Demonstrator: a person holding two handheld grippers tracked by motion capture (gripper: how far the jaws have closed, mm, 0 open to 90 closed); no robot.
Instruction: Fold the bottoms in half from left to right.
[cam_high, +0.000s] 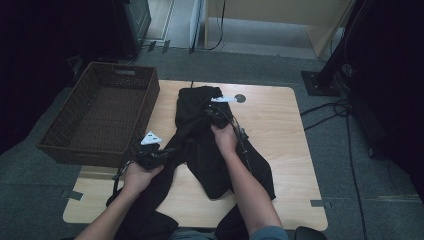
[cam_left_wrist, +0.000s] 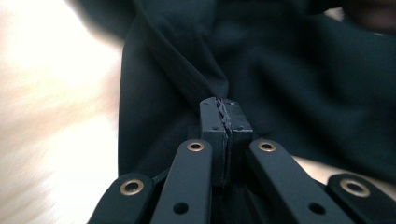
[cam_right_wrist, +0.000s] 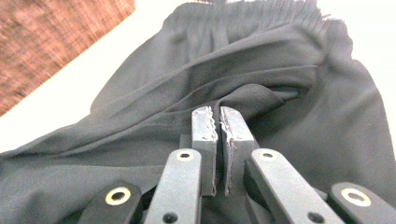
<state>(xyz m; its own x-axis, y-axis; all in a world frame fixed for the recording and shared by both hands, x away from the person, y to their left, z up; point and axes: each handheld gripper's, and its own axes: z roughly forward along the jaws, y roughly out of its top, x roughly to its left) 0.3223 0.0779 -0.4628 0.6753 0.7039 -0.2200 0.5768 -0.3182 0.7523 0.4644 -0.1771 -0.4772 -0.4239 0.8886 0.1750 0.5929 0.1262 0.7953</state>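
Between the left tongs' (cam_left_wrist: 223, 112) jaws a fold of the black trousers (cam_high: 210, 150) is pinched; the jaws are pressed tight together on the cloth, at the near left edge of the garment, just beside the basket's (cam_high: 60, 147) front corner. The right tongs (cam_right_wrist: 219, 122) are likewise closed on a ridge of the same trousers, farther up the tabletop (cam_high: 280, 130), with the gathered waistband (cam_right_wrist: 243, 11) lying straight ahead of them.

From that grip the cloth runs in one long line: the waistband end (cam_high: 200, 92) lies at the far side of the tabletop, and the legs come back toward the person, one of them hanging off the near edge. So the long axis lies roughly front to back, and the two grips sit on it at a slant, left hand (cam_high: 137, 175) near and low, right hand (cam_high: 225, 137) farther along and closer to the waist.

Any fold probably turns on that: the right tongs are nearer the waistband, the left nearer the legs and the basket. Whether each grip holds one layer or several is hard to tell in the dark cloth.
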